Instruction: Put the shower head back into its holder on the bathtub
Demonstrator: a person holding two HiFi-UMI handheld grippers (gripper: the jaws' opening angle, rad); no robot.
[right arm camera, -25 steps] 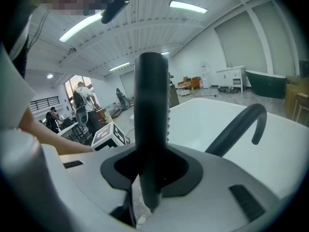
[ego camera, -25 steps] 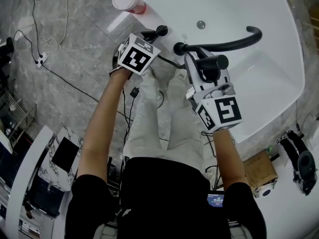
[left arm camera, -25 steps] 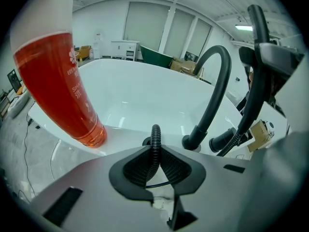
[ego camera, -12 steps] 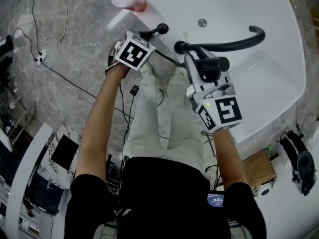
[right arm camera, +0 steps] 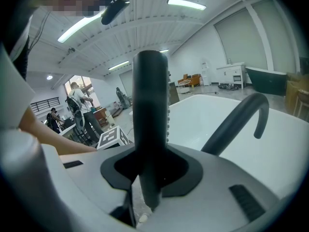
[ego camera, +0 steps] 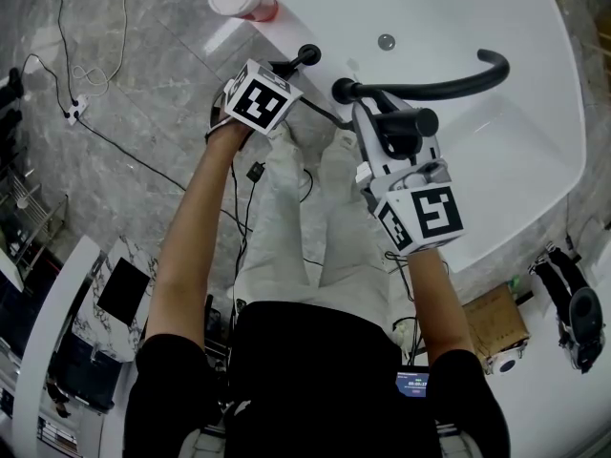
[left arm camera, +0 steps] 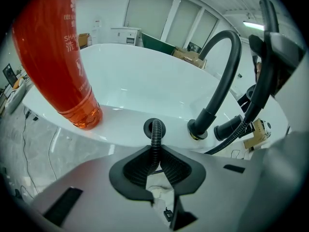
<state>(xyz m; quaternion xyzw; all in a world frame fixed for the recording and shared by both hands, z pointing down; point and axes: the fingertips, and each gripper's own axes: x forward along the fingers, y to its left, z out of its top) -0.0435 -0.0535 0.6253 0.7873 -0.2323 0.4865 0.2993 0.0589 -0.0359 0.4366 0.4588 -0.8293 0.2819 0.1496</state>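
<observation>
On the bathtub (ego camera: 477, 17) rim at left stands a bottle (left arm camera: 58, 57) of orange-red liquid. Beside it the left gripper (left arm camera: 155, 170) clamps the ribbed hose (left arm camera: 155, 146), which runs into a rim hole (left arm camera: 146, 127). The right gripper (right arm camera: 150, 175) is closed on the black shower head (right arm camera: 150, 105), held outside that hole. Both grippers sit almost where they were a second ago.

left gripper (left arm camera: 155, 154), seemingly dipped slightly, nearer tub rim (left arm camera: 120, 129)
</observation>
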